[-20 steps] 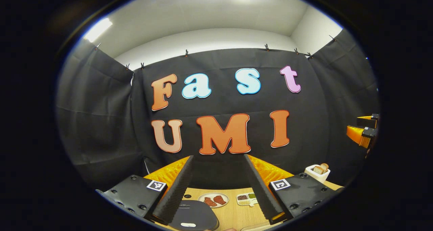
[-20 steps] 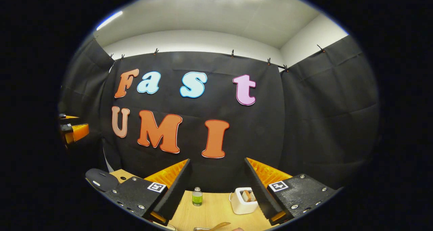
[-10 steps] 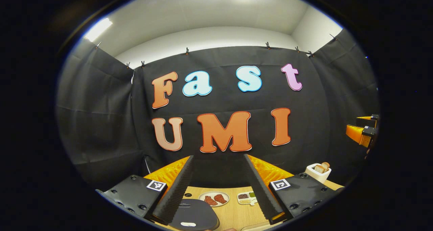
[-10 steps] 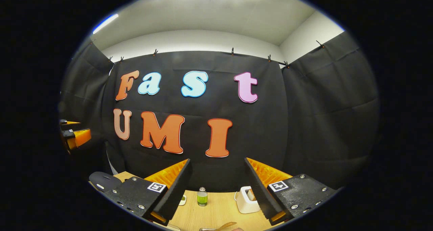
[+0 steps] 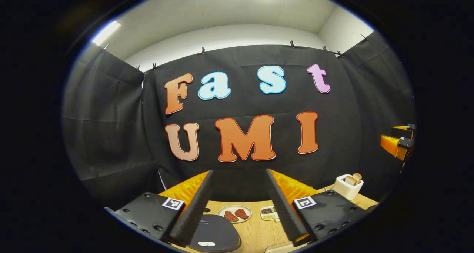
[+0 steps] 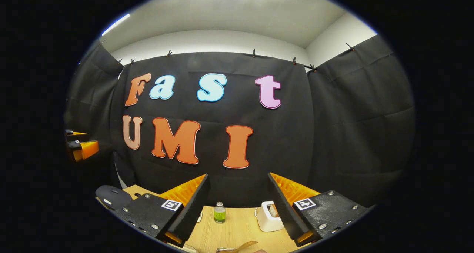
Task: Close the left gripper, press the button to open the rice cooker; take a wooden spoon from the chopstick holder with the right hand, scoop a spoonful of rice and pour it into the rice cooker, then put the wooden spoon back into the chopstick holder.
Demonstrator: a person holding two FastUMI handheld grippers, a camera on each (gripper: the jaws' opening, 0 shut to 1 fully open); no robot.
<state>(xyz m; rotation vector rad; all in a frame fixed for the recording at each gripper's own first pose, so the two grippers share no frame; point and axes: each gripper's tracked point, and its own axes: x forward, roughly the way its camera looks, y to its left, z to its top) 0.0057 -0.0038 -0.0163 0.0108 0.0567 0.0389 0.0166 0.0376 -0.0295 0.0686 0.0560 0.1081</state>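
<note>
The rice cooker [image 5: 213, 236] shows its dark grey lid, down, with a pale button at its front, low between my left gripper's fingers. My left gripper [image 5: 239, 175] is open and empty, held well above the table. From the right gripper view the cooker [image 6: 111, 196] sits at the far left. My right gripper [image 6: 239, 179] is also open and empty. A wooden spoon's end [image 6: 242, 246] pokes up at the bottom edge, below the right gripper; its holder is mostly hidden. Each gripper appears at the other view's side: the right gripper [image 5: 396, 145] and the left gripper [image 6: 81, 147].
On the wooden table [image 5: 259, 234] beyond the cooker lie a plate of brown food [image 5: 234, 214] and a small divided dish of grains [image 5: 269, 213]. A white toaster [image 6: 267, 216] with bread and a small green bottle [image 6: 219, 213] stand near the back wall.
Both views have tipped slightly downward, so the wall has slid up and a little more of the table shows. Both grippers stay open.
</note>
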